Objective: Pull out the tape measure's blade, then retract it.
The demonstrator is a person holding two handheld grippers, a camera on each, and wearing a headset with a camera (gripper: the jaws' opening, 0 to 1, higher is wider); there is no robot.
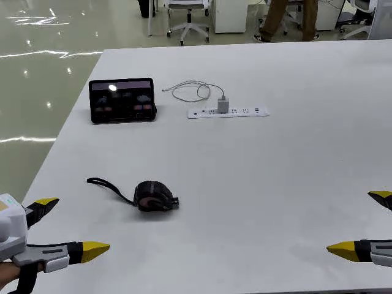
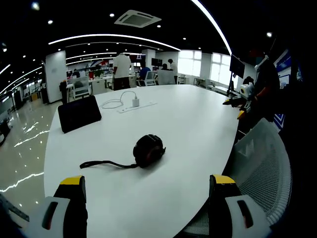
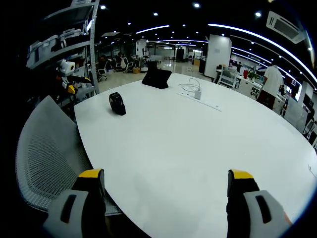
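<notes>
A black tape measure (image 1: 154, 196) with a dark red side lies on the white table (image 1: 257, 171), its black wrist strap (image 1: 109, 187) trailing to the left. The blade is inside the case. In the left gripper view the tape measure (image 2: 148, 149) sits ahead of the jaws, well apart from them. My left gripper (image 1: 76, 225) is at the lower left, open and holding nothing. My right gripper (image 1: 361, 223) is open at the lower right edge, far from the tape measure (image 3: 117, 103). The left gripper (image 3: 69, 77) also appears far off in the right gripper view.
A dark tablet (image 1: 121, 100) stands propped at the back left. A white power strip (image 1: 228, 112) with a plugged charger and coiled cable (image 1: 192, 92) lies behind the middle. Office chairs (image 1: 187, 15) stand beyond the table. A mesh chair (image 3: 47, 148) is at the near edge.
</notes>
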